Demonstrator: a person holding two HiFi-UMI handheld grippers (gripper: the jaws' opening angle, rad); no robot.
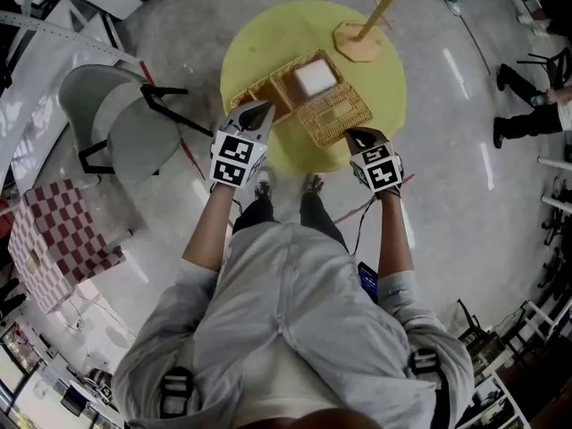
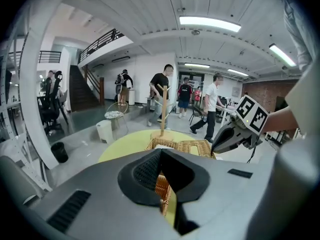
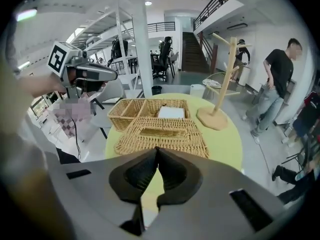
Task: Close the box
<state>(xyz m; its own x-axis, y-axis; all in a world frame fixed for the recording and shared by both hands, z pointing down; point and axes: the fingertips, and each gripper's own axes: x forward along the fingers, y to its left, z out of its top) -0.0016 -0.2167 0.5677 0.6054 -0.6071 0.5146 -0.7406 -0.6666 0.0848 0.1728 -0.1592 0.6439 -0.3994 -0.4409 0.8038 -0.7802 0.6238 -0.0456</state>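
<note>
**Box open on the tabletop, both grippers pressed together and empty**

Nearest to me, the left gripper [image 1: 262,108] sits at about 7 o'clock of the round yellow tabletop [image 1: 268,29]. Its jaws are pressed together at the tips with nothing between them; in the left gripper view only wicker and yellow surface show through the gap lower down. From the right gripper view it hangs in the air above the box's left end, clear of it.

The right gripper [image 1: 358,135] is at about 5 o'clock, over the tabletop's near edge. Its jaws are also tip to tip and empty, and they point down at the lid.

Just beyond them, the wicker lid [image 3: 162,134] lies flat and open on the tabletop, along the box's near long side, with a long rectangular panel in its middle.

Behind it stands the wicker box [image 3: 131,113], near the tabletop's centre and uncovered. It is split into compartments, and a white item [image 3: 170,112] lies in the right-hand one.

Further out, at about 1 o'clock, a wooden stand [image 1: 365,36] with an upright post stands on the tabletop, apart from the box.

Off the tabletop at 9 o'clock stands a grey chair [image 1: 116,123], with a checked cloth [image 1: 58,235] at 8 o'clock. People stand in the hall beyond.
</note>
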